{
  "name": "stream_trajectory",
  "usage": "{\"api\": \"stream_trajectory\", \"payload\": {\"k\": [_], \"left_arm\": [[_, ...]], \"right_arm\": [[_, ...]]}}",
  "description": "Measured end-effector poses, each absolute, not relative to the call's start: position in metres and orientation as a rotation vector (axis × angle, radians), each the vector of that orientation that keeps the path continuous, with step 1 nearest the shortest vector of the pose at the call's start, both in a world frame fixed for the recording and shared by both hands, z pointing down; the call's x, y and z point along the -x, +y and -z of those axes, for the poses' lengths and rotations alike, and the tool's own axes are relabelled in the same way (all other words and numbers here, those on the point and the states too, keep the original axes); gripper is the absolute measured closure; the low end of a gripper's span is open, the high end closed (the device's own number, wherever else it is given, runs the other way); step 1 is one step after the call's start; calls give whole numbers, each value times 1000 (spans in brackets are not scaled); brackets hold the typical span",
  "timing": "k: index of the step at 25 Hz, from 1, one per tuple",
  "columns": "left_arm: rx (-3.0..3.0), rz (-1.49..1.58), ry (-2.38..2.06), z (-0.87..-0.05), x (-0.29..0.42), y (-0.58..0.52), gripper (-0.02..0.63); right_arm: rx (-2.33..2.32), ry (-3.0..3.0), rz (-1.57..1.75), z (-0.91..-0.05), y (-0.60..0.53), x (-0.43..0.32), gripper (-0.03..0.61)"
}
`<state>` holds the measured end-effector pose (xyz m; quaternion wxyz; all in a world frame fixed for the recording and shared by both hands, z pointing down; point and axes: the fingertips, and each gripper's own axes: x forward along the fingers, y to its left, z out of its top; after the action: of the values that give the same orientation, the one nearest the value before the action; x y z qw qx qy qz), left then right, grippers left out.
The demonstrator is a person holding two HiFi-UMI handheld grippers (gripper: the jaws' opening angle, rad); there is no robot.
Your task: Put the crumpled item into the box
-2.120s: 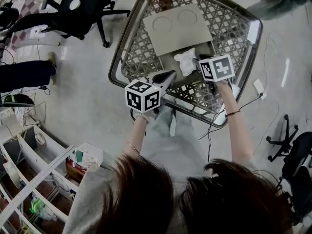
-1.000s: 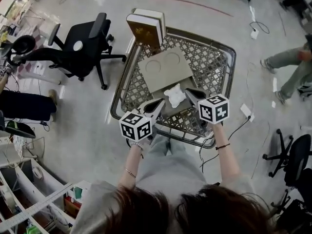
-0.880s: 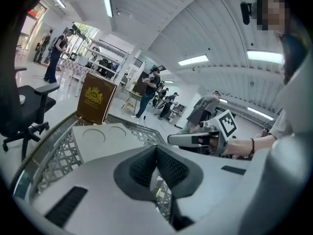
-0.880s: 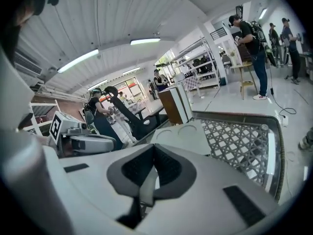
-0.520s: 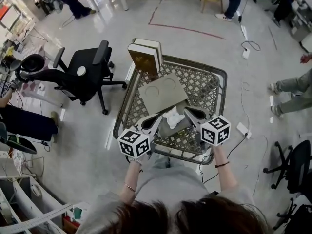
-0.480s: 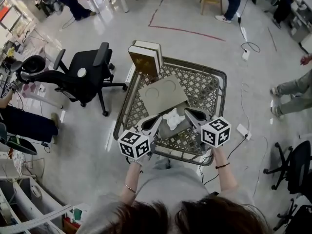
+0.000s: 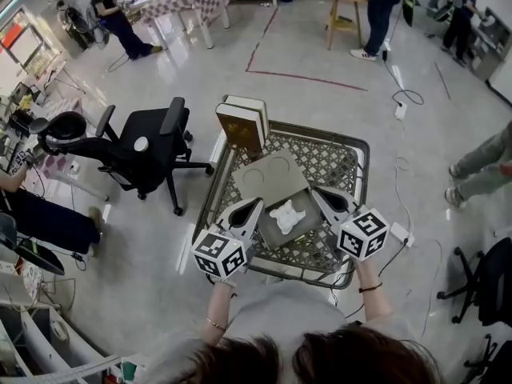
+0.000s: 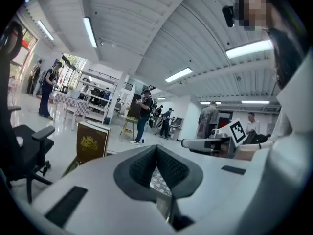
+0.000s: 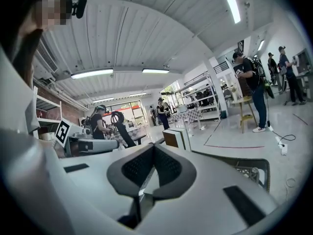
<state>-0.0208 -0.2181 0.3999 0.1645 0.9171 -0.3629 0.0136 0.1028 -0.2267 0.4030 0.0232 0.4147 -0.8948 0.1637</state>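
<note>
A white crumpled item point(image 7: 286, 214) lies on the near part of a flat grey box point(image 7: 268, 178) inside a metal lattice cart point(image 7: 336, 162). My left gripper point(image 7: 254, 206) hovers just left of the item, and my right gripper point(image 7: 318, 194) just right of it; neither touches it. Both are raised above the cart and point nearly level. In the left gripper view the left gripper point(image 8: 159, 180) has its jaws together with nothing held. The right gripper point(image 9: 146, 173) likewise shows shut, empty jaws in the right gripper view.
A brown box with a gold emblem point(image 7: 240, 126) stands upright at the cart's far left corner, also seen as the brown box point(image 8: 90, 143). A black office chair point(image 7: 148, 146) stands left of the cart. People walk at the room's far side; cables lie on the floor at right.
Both grippers have risen above the cart, staying on either side of the crumpled item. The item has stayed on the grey box. The head view now takes in more of the room.
</note>
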Motion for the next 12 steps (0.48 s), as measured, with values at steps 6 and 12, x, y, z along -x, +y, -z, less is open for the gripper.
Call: {"api": "stream_trajectory", "payload": {"k": [6, 12], "left_arm": [[-2687, -14, -1064, -374, 24, -223, 597], [-2737, 20, -1099, -347, 29, -229, 597]], "right_arm": [[-1363, -2817, -478, -377, -228, -116, 557], [-1473, -2834, -367, -343, -229, -131, 557]]}}
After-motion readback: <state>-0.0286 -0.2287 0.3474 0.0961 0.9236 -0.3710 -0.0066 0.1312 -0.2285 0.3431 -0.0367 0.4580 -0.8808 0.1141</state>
